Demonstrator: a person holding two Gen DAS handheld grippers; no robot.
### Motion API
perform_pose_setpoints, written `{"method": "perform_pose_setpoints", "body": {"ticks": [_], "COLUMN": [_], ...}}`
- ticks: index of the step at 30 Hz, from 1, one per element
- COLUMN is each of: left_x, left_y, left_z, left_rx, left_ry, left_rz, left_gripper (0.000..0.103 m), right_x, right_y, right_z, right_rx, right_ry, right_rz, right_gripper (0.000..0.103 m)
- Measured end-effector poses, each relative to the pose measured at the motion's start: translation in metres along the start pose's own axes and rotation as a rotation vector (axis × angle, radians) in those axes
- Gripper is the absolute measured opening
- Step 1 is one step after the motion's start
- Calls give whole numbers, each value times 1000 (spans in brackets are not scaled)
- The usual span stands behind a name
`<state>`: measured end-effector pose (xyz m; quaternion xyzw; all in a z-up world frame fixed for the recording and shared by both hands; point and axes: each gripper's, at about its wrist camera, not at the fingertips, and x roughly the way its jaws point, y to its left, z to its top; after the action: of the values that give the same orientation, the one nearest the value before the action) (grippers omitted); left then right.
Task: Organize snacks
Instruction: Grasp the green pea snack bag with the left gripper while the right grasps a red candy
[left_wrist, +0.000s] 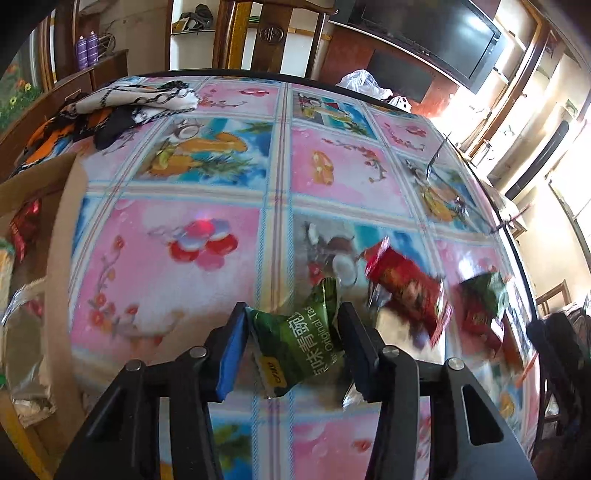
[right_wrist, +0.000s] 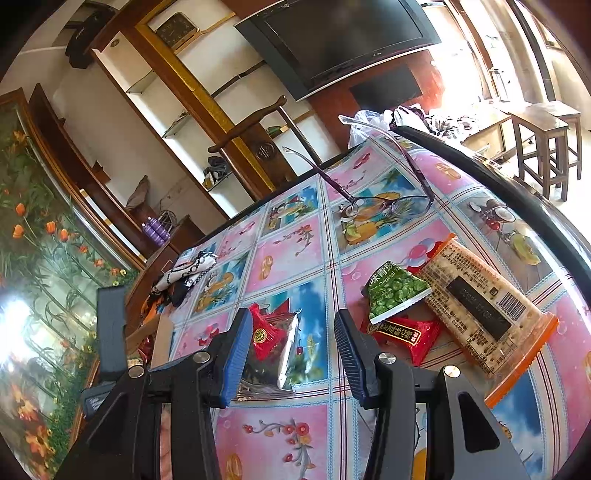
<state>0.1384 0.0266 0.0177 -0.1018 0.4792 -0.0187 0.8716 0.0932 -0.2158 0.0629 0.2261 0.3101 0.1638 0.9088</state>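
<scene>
My left gripper (left_wrist: 291, 334) holds a green pea snack packet (left_wrist: 299, 343) between its blue pads, a little above the tablecloth. A red packet (left_wrist: 404, 291) and a red-green packet (left_wrist: 480, 306) show blurred to its right. My right gripper (right_wrist: 291, 339) is open around a red-and-silver packet (right_wrist: 271, 350) lying on the table, near the left pad. To its right lie a green pea packet (right_wrist: 395, 293), a small red packet (right_wrist: 404, 336) and a long orange-edged cracker pack (right_wrist: 484, 314).
A cardboard box (left_wrist: 62, 258) with several snacks inside stands at the left; its corner also shows in the right wrist view (right_wrist: 159, 332). Glasses (right_wrist: 391, 203) lie further back on the floral tablecloth (left_wrist: 207, 288). A patterned cloth (left_wrist: 129, 107) lies at the far left. A chair (right_wrist: 258, 140) stands behind.
</scene>
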Motion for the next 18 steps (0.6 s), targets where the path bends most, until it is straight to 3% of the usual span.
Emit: {"method": "perform_pose_setpoints", "body": {"ticks": [8, 14, 18], "left_x": [-28, -23, -22], "left_y": [11, 3, -3], "left_z": [-45, -45, -48], "left_rx": [40, 103, 146], "left_ry": [-45, -71, -77], "left_rz": [6, 52, 85], "left_gripper": [48, 48, 48], "right_x": [13, 30, 49], "right_y": [7, 36, 56], "right_z": [-7, -18, -15], "right_rx": [-46, -193, -306], "right_ry": [45, 72, 80], "right_rz": [-19, -4, -49], "right_gripper": [52, 52, 52]}}
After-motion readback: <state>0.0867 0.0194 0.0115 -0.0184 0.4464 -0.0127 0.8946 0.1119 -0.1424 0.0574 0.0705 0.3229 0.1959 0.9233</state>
